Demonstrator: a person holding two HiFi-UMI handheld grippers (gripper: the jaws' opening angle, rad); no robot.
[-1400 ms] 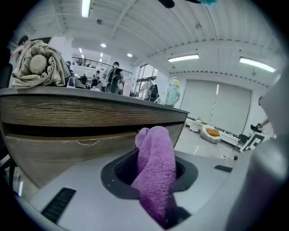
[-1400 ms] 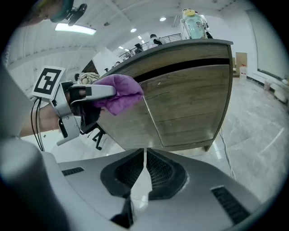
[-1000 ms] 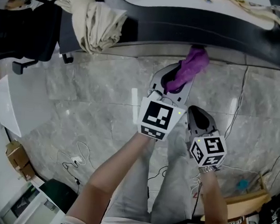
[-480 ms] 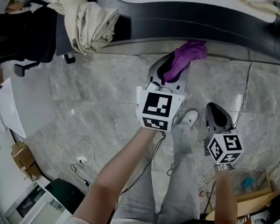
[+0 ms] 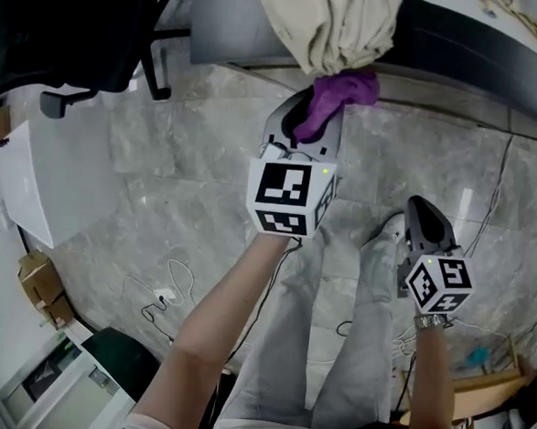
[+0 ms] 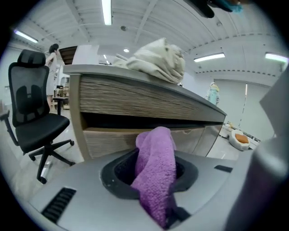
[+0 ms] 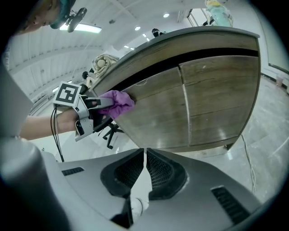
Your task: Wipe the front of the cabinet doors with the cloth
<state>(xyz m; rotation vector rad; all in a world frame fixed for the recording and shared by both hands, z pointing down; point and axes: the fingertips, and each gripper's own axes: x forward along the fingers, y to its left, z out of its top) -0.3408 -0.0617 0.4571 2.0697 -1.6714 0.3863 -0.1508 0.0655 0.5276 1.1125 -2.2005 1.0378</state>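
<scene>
Nearest, the right gripper (image 7: 144,169) hangs with jaws together on nothing, while farther out the left gripper (image 5: 304,129) clamps the purple cloth (image 5: 343,88) against the cabinet door (image 7: 167,108), where flat, firm, overlapping sweeps should clean best.

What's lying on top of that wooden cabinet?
A crumpled cream cloth sits heaped on the cabinet top, near its front edge. Anything beneath that heap is covered.

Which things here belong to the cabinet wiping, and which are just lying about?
In the job:
purple cloth, clamped in the left gripper
wood-grain cabinet doors

Lying about:
beige fabric heap on the countertop
black office chair
cables on the floor
right gripper, shut, empty
</scene>
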